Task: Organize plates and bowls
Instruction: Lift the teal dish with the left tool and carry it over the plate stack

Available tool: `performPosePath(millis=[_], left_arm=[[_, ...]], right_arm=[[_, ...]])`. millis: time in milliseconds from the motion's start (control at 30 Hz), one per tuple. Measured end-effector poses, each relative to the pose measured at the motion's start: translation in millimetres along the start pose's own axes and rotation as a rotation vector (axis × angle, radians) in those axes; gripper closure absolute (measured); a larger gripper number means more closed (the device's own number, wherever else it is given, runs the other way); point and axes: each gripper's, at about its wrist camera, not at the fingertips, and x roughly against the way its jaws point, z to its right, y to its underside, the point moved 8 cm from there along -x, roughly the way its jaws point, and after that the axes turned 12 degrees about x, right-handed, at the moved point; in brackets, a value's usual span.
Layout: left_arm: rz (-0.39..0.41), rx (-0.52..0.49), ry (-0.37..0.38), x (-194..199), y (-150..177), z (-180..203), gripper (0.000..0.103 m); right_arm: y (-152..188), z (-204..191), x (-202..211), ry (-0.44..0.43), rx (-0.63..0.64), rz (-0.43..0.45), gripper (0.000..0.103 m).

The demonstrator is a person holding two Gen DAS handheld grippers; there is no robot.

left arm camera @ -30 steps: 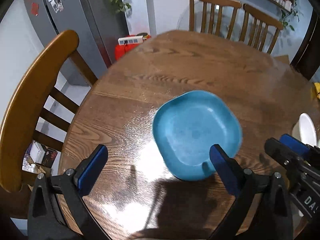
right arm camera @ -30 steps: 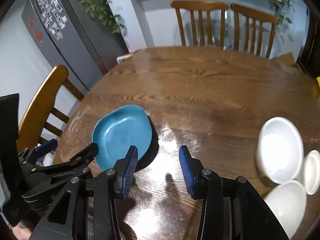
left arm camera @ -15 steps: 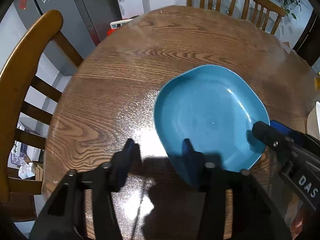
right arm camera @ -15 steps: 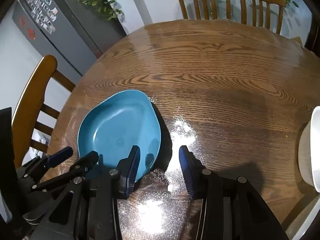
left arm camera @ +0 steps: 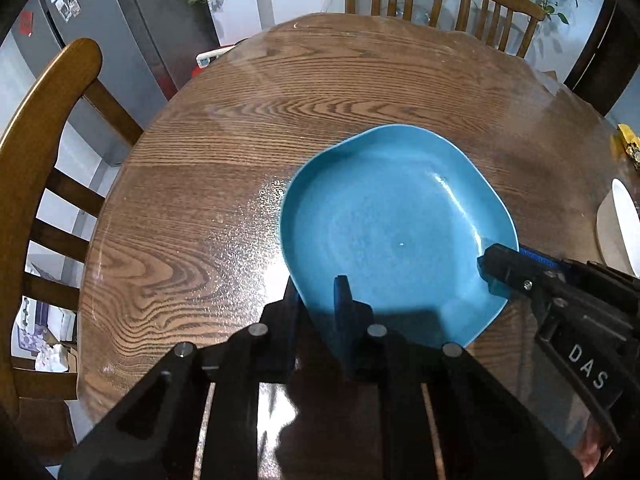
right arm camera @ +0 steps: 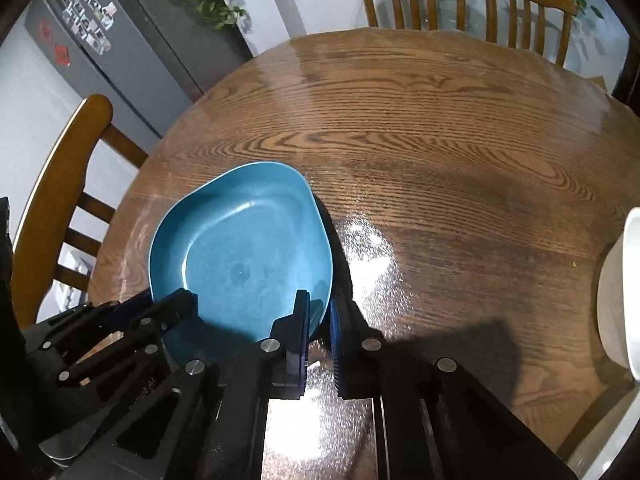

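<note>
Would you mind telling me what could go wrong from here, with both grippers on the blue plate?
1. Both the left gripper and right gripper pinch only the near rim of the blue plate; their jaws have just been closing. Lifted, the far side may sag or slip.
2. Uneven pulls could twist it loose.
3. Swung right, it might strike the white bowl.

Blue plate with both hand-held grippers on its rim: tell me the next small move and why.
Probably lift it straight up, both sides together. The left hand-held gripper and the right hand-held gripper have just been closing and each now pinches the near rim of the blue plate, which lies on the wooden table. An even lift should keep it level before carrying it toward the white bowl.
</note>
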Motion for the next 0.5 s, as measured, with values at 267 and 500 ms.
performPosePath(millis=[267,500], left_arm=[[0.061,-0.025,0.02,32.0,0.4,3.8,0.089],[0.126,-0.035,0.045,69.2,6.1,5.5,0.089]], right_arm=[[5.0,-6.0,29.3,0.005,0.004,0.047,0.092],[14.6,-15.0,67.5,0.015,0.014,0.106,0.092]])
